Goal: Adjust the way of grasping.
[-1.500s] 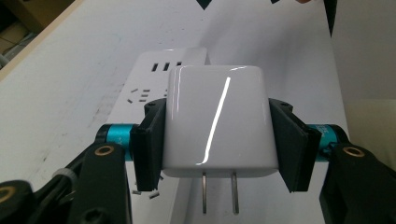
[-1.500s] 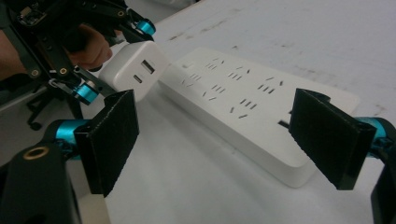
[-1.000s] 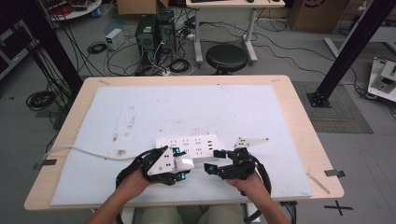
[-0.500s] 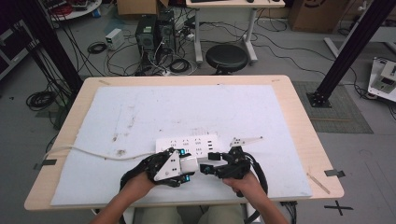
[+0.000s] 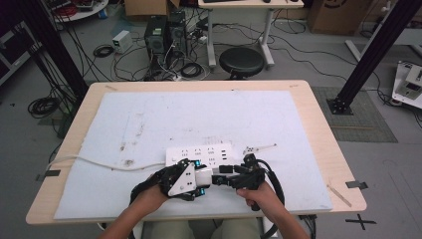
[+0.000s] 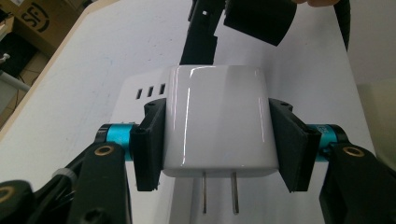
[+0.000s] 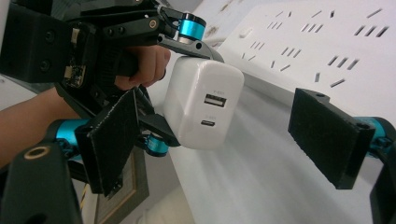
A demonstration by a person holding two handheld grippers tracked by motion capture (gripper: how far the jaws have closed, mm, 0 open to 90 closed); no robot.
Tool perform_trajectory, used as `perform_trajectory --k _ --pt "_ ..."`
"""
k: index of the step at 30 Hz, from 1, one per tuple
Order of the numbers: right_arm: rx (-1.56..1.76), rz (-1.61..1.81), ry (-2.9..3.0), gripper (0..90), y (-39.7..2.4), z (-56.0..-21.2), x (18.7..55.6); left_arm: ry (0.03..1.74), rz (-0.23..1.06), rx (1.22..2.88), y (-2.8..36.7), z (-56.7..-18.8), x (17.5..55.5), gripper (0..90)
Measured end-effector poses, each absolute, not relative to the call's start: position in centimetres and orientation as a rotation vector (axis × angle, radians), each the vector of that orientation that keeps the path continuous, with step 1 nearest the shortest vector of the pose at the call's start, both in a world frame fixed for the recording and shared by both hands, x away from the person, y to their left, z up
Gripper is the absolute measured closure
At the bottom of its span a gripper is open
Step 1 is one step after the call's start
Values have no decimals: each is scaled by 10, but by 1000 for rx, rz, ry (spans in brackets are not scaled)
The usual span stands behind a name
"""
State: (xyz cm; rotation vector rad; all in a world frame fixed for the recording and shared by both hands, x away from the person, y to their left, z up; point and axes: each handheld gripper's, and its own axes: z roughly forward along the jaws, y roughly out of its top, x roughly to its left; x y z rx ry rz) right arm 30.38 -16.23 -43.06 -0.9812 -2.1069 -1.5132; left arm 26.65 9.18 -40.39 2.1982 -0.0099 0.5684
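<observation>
Your left gripper (image 5: 201,181) has its jaws closed on a white charger (image 6: 217,121), one black pad pressed flat against each side of its body. In the left gripper view, the charger's two metal prongs (image 6: 219,191) point back toward the camera. In the right gripper view, the charger (image 7: 203,102) shows its port face, with a wide port above a small oval one.

Your right gripper (image 5: 226,179) has its jaws spread wide and holds nothing. In its own view the charger sits between its pads but touches neither.

The white power strip (image 5: 201,155) lies flat on the white mat (image 5: 164,119), and both grippers hover just on your side of it, near its middle. The charger is held in the air just in front of the strip's near edge. The strip's white cable (image 5: 89,162) runs from its left end across the mat toward the left edge of the wooden table (image 5: 318,119).
</observation>
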Motion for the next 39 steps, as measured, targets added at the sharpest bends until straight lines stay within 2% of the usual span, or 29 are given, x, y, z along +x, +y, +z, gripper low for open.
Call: perform_trajectory --k 11,25,28,33,39 --pt "-993 -1465 -2027 168 -158 -435 309 -23 565 2192 89 -403 266 424" --pt "-993 -1444 -1998 264 -156 -438 313 -30 567 2186 86 -403 265 425" --pt "-975 -1437 -1984 323 -154 -440 314 -38 565 2187 85 -403 265 425" --pt "-966 -1428 -1970 367 -152 -441 314 -44 560 2185 84 -403 265 425" --pt "-920 -1415 -1957 512 -152 -443 316 -69 557 2189 83 -404 263 425"
